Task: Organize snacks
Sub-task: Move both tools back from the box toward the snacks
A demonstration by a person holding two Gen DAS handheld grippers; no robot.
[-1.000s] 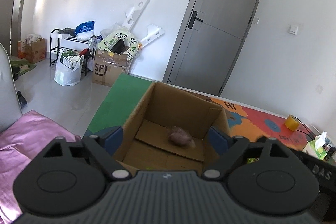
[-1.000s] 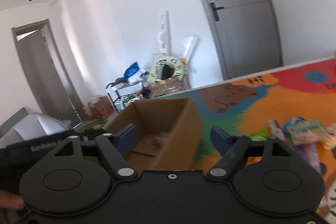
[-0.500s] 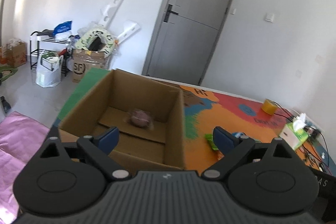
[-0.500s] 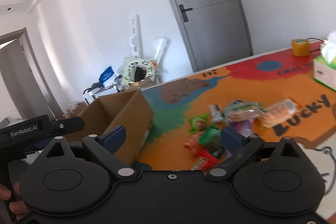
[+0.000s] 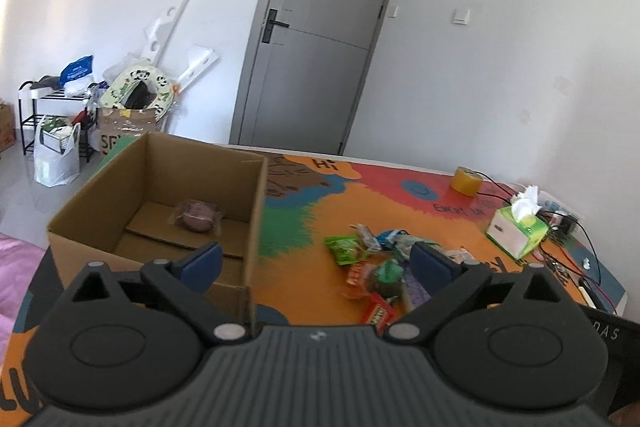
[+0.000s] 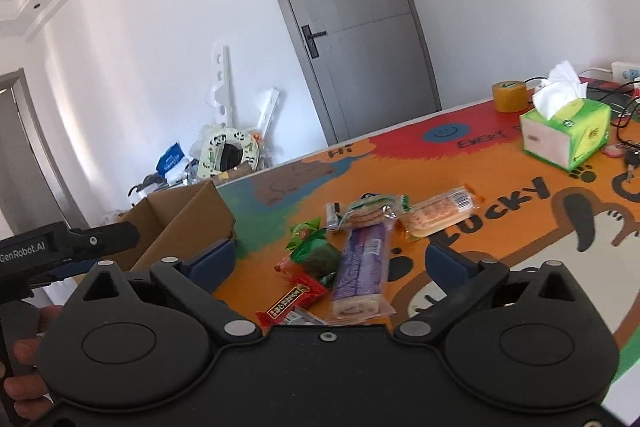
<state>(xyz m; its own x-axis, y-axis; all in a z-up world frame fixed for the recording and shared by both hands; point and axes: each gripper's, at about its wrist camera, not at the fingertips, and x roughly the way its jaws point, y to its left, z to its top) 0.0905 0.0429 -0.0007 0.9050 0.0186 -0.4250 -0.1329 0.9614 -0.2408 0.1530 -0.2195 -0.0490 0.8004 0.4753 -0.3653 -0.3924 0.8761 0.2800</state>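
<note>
Left gripper (image 5: 316, 261) jaws apart, empty, right gripper (image 6: 330, 263) jaws apart above snack pile (image 6: 352, 243), cardboard box (image 5: 160, 195) holding one wrapped bun (image 5: 197, 215), tissue box (image 6: 566, 135) well apart

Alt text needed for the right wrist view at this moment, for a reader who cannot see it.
The open, empty right gripper hovers over a pile of wrapped snacks on a colourful table mat. An open cardboard box stands to the left, with the left gripper near it. A green tissue box and a tape roll sit further back.
</note>
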